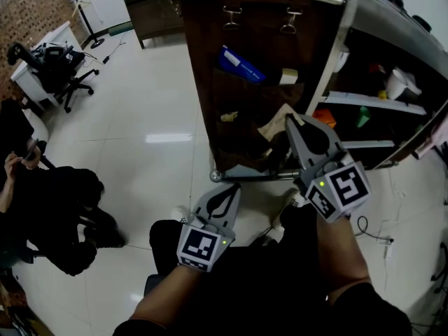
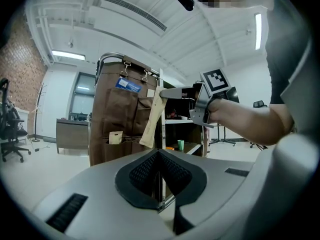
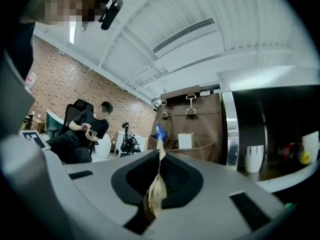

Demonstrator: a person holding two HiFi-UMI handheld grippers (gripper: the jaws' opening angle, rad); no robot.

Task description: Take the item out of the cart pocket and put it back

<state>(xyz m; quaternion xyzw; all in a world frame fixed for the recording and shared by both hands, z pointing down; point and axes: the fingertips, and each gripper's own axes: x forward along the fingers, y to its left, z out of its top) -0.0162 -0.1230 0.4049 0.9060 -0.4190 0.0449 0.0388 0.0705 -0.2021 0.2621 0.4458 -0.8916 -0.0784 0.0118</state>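
A brown fabric organiser with several pockets hangs on the end of the cart. In front of its lower pockets, my right gripper is shut on a tan paper packet. In the right gripper view the packet stands edge-on between the pads. From the left gripper view the packet hangs down from the right gripper, clear of the pockets. My left gripper is low and nearer me, shut, with nothing in it. A blue item and a cream card sit in the upper pockets.
The cart's shelves at the right carry small items, and a white cup stands there. A person in black sits at the left near an office chair. A low cabinet stands behind the cart on the glossy floor.
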